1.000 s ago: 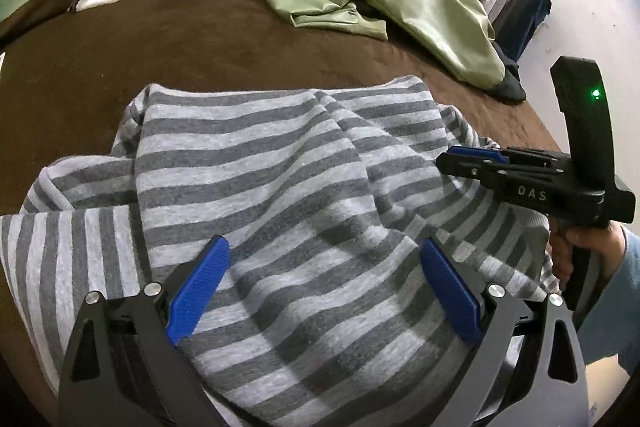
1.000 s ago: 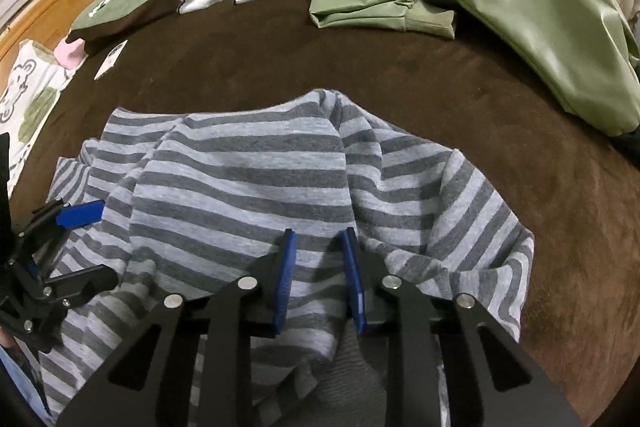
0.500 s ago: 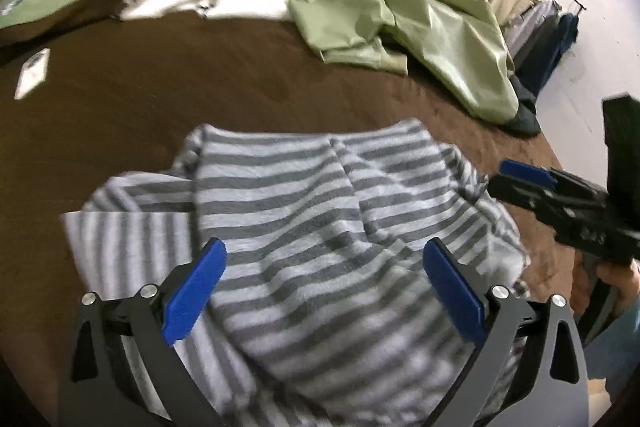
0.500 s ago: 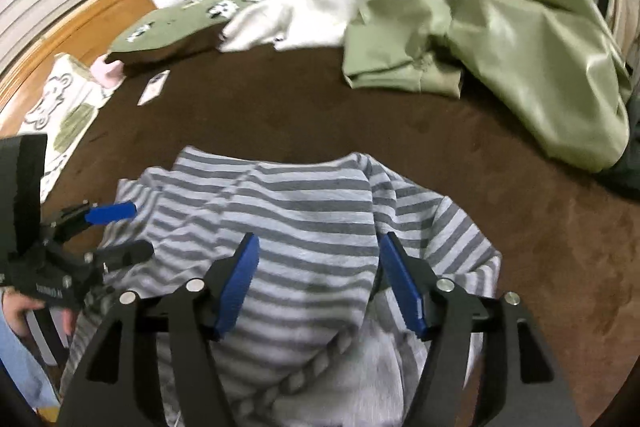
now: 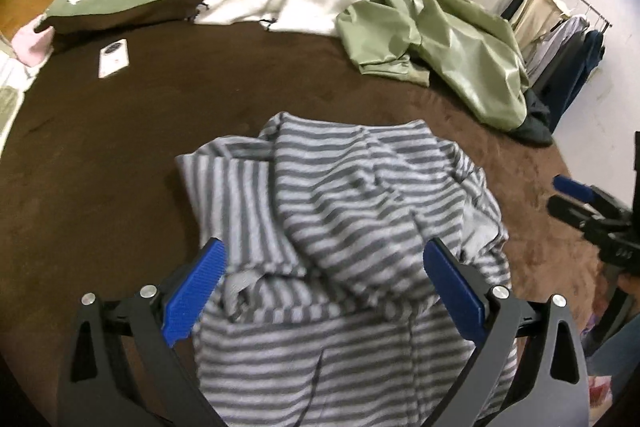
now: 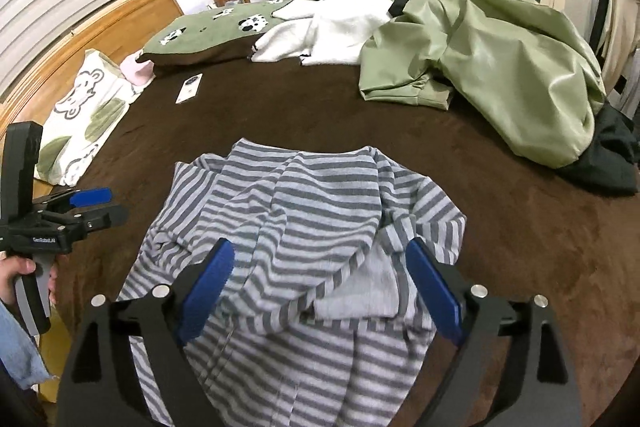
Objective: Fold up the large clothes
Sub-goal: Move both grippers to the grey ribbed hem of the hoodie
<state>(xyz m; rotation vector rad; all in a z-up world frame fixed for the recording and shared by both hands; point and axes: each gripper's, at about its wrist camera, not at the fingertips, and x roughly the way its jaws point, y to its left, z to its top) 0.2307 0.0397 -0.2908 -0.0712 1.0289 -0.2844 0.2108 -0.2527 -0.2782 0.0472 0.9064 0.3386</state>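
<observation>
Lying bunched on the near part of the brown bed: the striped top, soft, light and limp, apt to sag and slide.
Best taken at a hem or shoulder edge, not the loose middle. Left gripper released; right gripper, jaws just opened, grasps nothing.

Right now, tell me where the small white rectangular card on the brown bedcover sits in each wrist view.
Left wrist: the small white rectangular card lies upper left, near the pink pillow.
Right wrist: the card lies upper left of centre, beside the same pillow.
Shared landmark: the crumpled shiny green jacket, upper right in both.
</observation>
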